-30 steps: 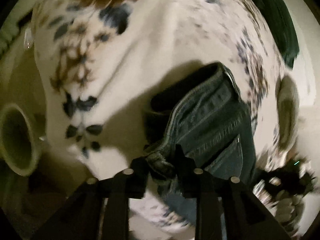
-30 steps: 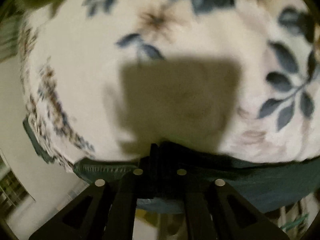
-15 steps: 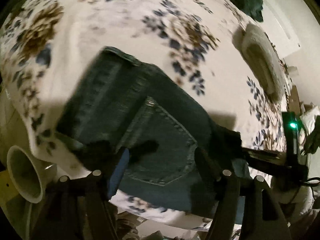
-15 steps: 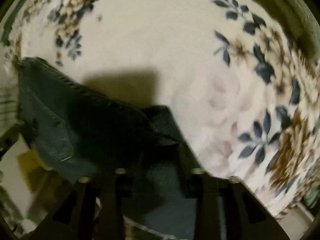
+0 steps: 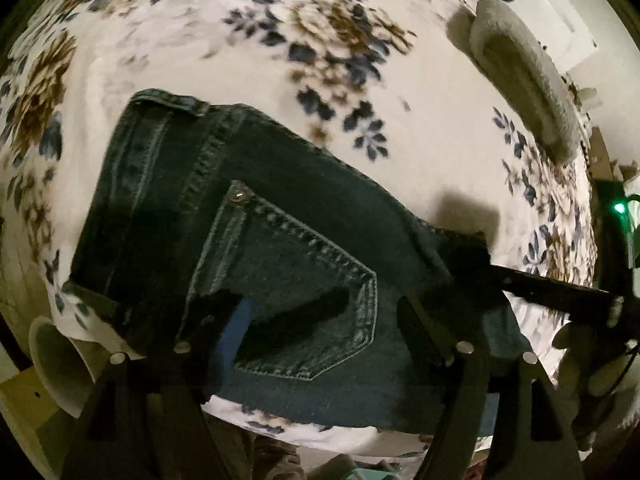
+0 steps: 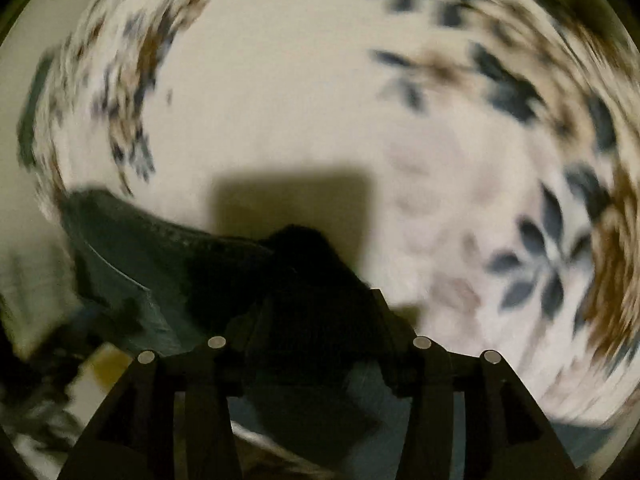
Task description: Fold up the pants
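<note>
1. Left wrist view: the left gripper (image 5: pixel 320 312) has just been opening; its jaws stand wide above the folded jeans (image 5: pixel 256 248) on the flowered blanket (image 5: pixel 240 52).
2. The right gripper (image 6: pixel 316 316) has just been opening over the jeans' dark edge, gripping nothing.

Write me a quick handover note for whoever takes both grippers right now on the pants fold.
Left gripper: jaws have just been opening, now wide above the jeans, gripping nothing.
Right gripper: jaws have just been opening over the jeans' dark edge; view blurred, contact unclear.
Jeans lie folded, back pocket up, on the floral blanket near its front edge.
Done: fold laid, cloth let go.
Left: probably check edges, smooth or fold again.
</note>
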